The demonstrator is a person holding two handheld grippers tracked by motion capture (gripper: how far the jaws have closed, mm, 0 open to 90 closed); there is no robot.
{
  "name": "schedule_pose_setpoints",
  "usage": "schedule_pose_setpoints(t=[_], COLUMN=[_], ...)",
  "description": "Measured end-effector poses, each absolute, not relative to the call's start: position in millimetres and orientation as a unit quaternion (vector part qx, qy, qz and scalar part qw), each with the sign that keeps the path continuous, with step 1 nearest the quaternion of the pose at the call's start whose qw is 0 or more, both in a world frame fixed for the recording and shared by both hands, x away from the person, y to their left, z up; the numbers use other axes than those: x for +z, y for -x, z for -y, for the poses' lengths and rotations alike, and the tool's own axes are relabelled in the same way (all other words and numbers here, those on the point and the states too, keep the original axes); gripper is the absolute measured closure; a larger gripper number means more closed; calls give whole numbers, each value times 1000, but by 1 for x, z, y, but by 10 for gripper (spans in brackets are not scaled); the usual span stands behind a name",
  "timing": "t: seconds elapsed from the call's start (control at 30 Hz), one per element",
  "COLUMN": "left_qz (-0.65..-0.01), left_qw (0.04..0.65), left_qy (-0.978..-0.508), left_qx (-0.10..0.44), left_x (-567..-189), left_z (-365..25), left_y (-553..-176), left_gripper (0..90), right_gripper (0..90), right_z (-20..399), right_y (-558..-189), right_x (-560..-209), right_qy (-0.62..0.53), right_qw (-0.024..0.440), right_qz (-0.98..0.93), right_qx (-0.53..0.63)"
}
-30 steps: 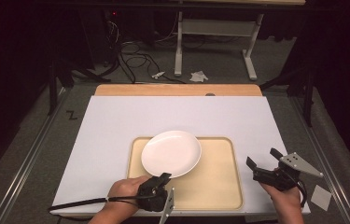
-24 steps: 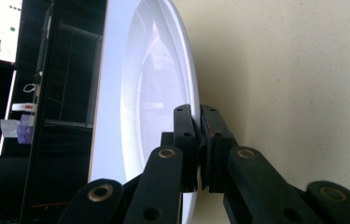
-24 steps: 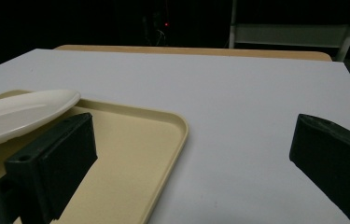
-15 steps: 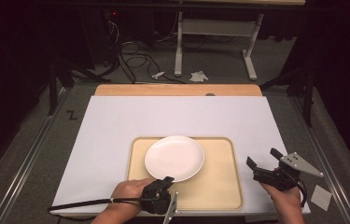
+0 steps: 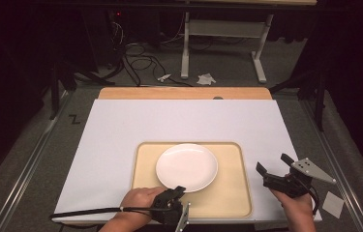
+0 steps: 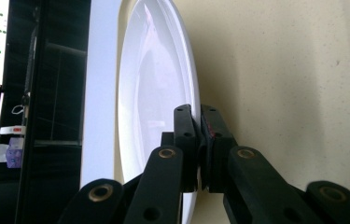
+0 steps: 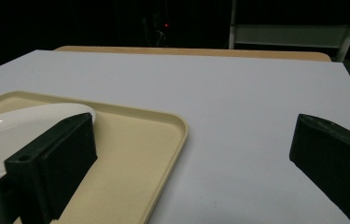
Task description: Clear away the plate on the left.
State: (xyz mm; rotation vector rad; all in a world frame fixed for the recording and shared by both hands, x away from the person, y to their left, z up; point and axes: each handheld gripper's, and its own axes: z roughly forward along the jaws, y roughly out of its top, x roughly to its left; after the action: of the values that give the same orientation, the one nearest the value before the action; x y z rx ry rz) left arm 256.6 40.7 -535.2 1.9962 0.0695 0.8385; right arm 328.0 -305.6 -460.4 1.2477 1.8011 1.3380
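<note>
One round white plate point(image 5: 187, 166) lies on tray point(image 5: 237, 193).

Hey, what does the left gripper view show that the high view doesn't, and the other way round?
The left gripper view shows up close how the left gripper grips: its fingers are shut on the white plate's near rim, one on each face. The high view adds the whole layout: the plate lying inside the beige tray on the white table, and the right gripper open beside the tray's right edge. Both show the plate, the tray and the left gripper.
</note>
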Motion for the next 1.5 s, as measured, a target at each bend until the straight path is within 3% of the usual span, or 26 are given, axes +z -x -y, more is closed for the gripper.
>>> schedule_pose_setpoints(t=[1.5], left_qz=[-71], left_qw=[468], left_qy=[-841], left_qx=[262], left_x=[-546], left_z=[-36], left_y=[-252], left_gripper=[778], right_gripper=[15], right_z=[304], right_y=[-327], right_x=[-460], right_qy=[-465], right_qw=[280], right_qz=[-676], right_qx=[498])
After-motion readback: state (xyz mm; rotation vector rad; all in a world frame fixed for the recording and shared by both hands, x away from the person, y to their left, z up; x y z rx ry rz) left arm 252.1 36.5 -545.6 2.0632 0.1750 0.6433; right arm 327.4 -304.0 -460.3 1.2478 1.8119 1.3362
